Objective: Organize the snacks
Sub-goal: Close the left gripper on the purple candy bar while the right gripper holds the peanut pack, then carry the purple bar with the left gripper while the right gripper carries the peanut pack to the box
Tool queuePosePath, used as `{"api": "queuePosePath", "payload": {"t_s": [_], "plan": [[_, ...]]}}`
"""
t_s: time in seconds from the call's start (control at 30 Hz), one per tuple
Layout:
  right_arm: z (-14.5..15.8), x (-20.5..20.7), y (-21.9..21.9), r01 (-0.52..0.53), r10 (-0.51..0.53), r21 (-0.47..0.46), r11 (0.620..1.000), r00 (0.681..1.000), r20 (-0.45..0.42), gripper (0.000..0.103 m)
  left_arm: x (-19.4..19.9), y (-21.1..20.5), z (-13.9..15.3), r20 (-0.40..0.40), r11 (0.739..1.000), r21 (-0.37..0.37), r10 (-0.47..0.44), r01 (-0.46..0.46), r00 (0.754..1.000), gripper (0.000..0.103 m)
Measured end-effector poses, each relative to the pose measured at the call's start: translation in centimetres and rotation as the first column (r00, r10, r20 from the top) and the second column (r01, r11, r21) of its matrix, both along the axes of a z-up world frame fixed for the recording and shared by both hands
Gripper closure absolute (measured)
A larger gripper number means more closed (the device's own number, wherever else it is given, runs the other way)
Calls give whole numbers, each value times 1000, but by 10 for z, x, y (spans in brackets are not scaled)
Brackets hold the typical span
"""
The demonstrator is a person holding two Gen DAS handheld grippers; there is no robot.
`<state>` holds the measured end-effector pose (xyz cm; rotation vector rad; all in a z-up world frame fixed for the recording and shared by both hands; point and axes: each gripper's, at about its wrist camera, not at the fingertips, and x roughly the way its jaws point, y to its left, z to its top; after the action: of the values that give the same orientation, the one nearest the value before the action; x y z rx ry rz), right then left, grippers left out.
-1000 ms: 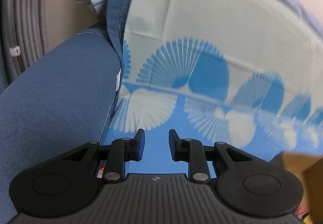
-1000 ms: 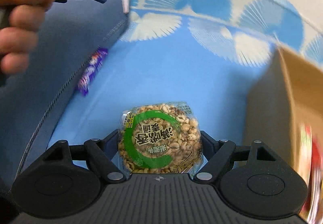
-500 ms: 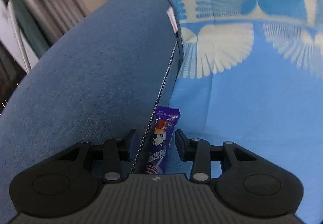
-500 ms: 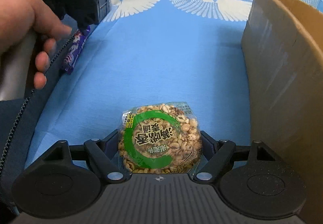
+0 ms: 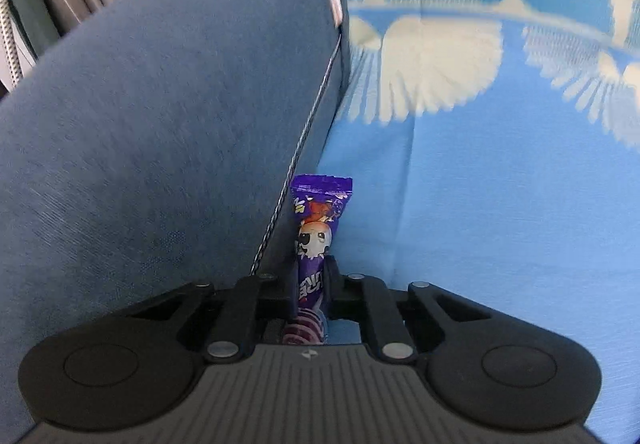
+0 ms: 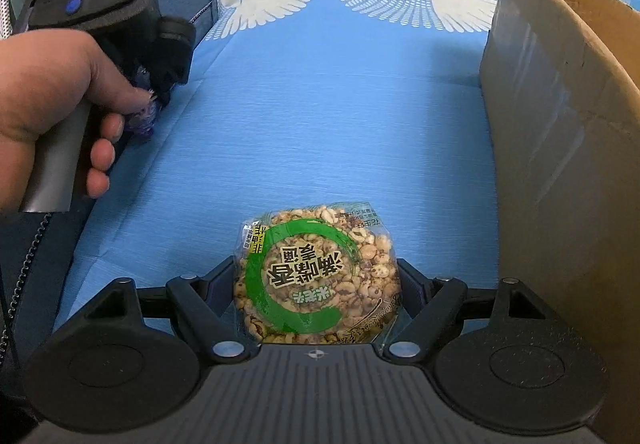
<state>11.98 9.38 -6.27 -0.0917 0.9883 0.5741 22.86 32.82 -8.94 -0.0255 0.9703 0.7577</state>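
The left gripper, its jaws just closing, apparently clenches the slim purple snack wrapper at the blue sheet's left edge, while the right gripper grasps the round clear-wrapped puffed-grain cake.

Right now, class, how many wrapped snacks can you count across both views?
2: a purple stick-shaped snack packet pinched in the left gripper beside the blue cushion; a round puffed-grain cake in the right gripper. The cardboard box may hide more.

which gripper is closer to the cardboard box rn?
Right. The right gripper, shut on the round puffed-grain snack, sits just beside the cardboard box wall. The left gripper, its jaws just closed on the purple candy packet, is across the blue sheet by the armrest.
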Motion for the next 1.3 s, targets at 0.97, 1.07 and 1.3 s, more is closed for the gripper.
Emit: {"api": "queuePosePath", "payload": {"t_s": [0.97, 1.07, 1.3], "plan": [[-1, -1, 8, 29, -27, -66, 997, 999, 43, 14, -1, -22, 7, 127, 783, -574, -203, 238, 971, 71], [-1, -1, 8, 29, -26, -66, 997, 999, 43, 14, 1, -24, 4, 118, 783, -575, -208, 237, 971, 71], [1, 0, 8, 28, -24, -70, 997, 998, 57, 22, 8, -29, 0, 102, 793, -553, -238, 254, 966, 86]]}}
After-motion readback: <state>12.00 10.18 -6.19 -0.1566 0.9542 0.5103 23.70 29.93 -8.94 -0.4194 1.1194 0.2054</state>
